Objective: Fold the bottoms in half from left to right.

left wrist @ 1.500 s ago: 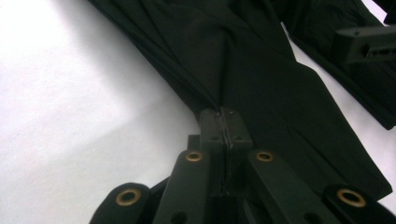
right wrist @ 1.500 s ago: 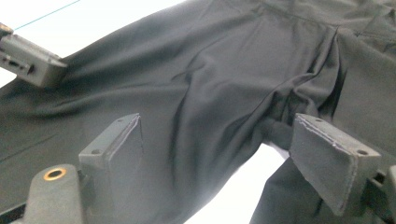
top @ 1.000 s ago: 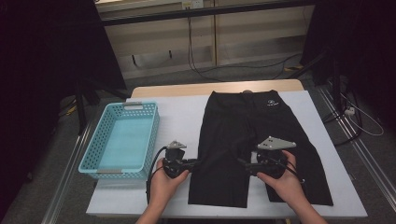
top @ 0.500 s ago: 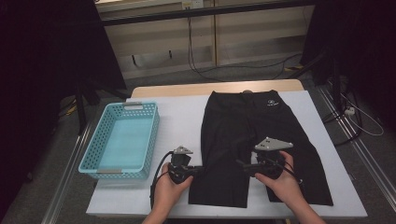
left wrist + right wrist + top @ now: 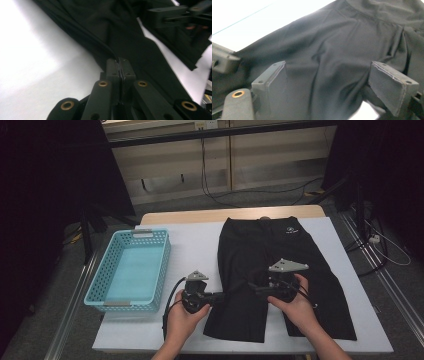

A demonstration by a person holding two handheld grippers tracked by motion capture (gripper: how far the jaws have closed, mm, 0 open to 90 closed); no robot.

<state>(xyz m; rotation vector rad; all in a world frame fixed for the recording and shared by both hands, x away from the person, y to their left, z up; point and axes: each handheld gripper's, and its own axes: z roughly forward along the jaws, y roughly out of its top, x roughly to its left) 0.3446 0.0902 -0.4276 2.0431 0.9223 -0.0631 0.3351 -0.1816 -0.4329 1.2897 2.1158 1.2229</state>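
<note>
Your left gripper (image 5: 119,65) pinches edge of black shorts (image 5: 280,270), jaws just closing onto it. Your right gripper (image 5: 327,87) spread wide over cloth, not gripping. Fabric matte, soft, creased. Shorts flat on white table (image 5: 195,245), waistband far, legs toward you. Blue perforated plastic basket (image 5: 162,265) left. Room dark.

A: Shorts (image 5: 280,270)?
B: Plain black, small white logo at the waistband, 12 o'clock end.
A: Basket (image 5: 95,292)?
B: Light blue, perforated grid walls, at 9 o'clock from the shorts.
A: Table (image 5: 195,250)?
B: White top, tan wood strip along the 12 o'clock edge.
A: Left gripper (image 5: 220,296), right gripper (image 5: 250,286)?
B: Black, grey plates on top, brass rivets.
</note>
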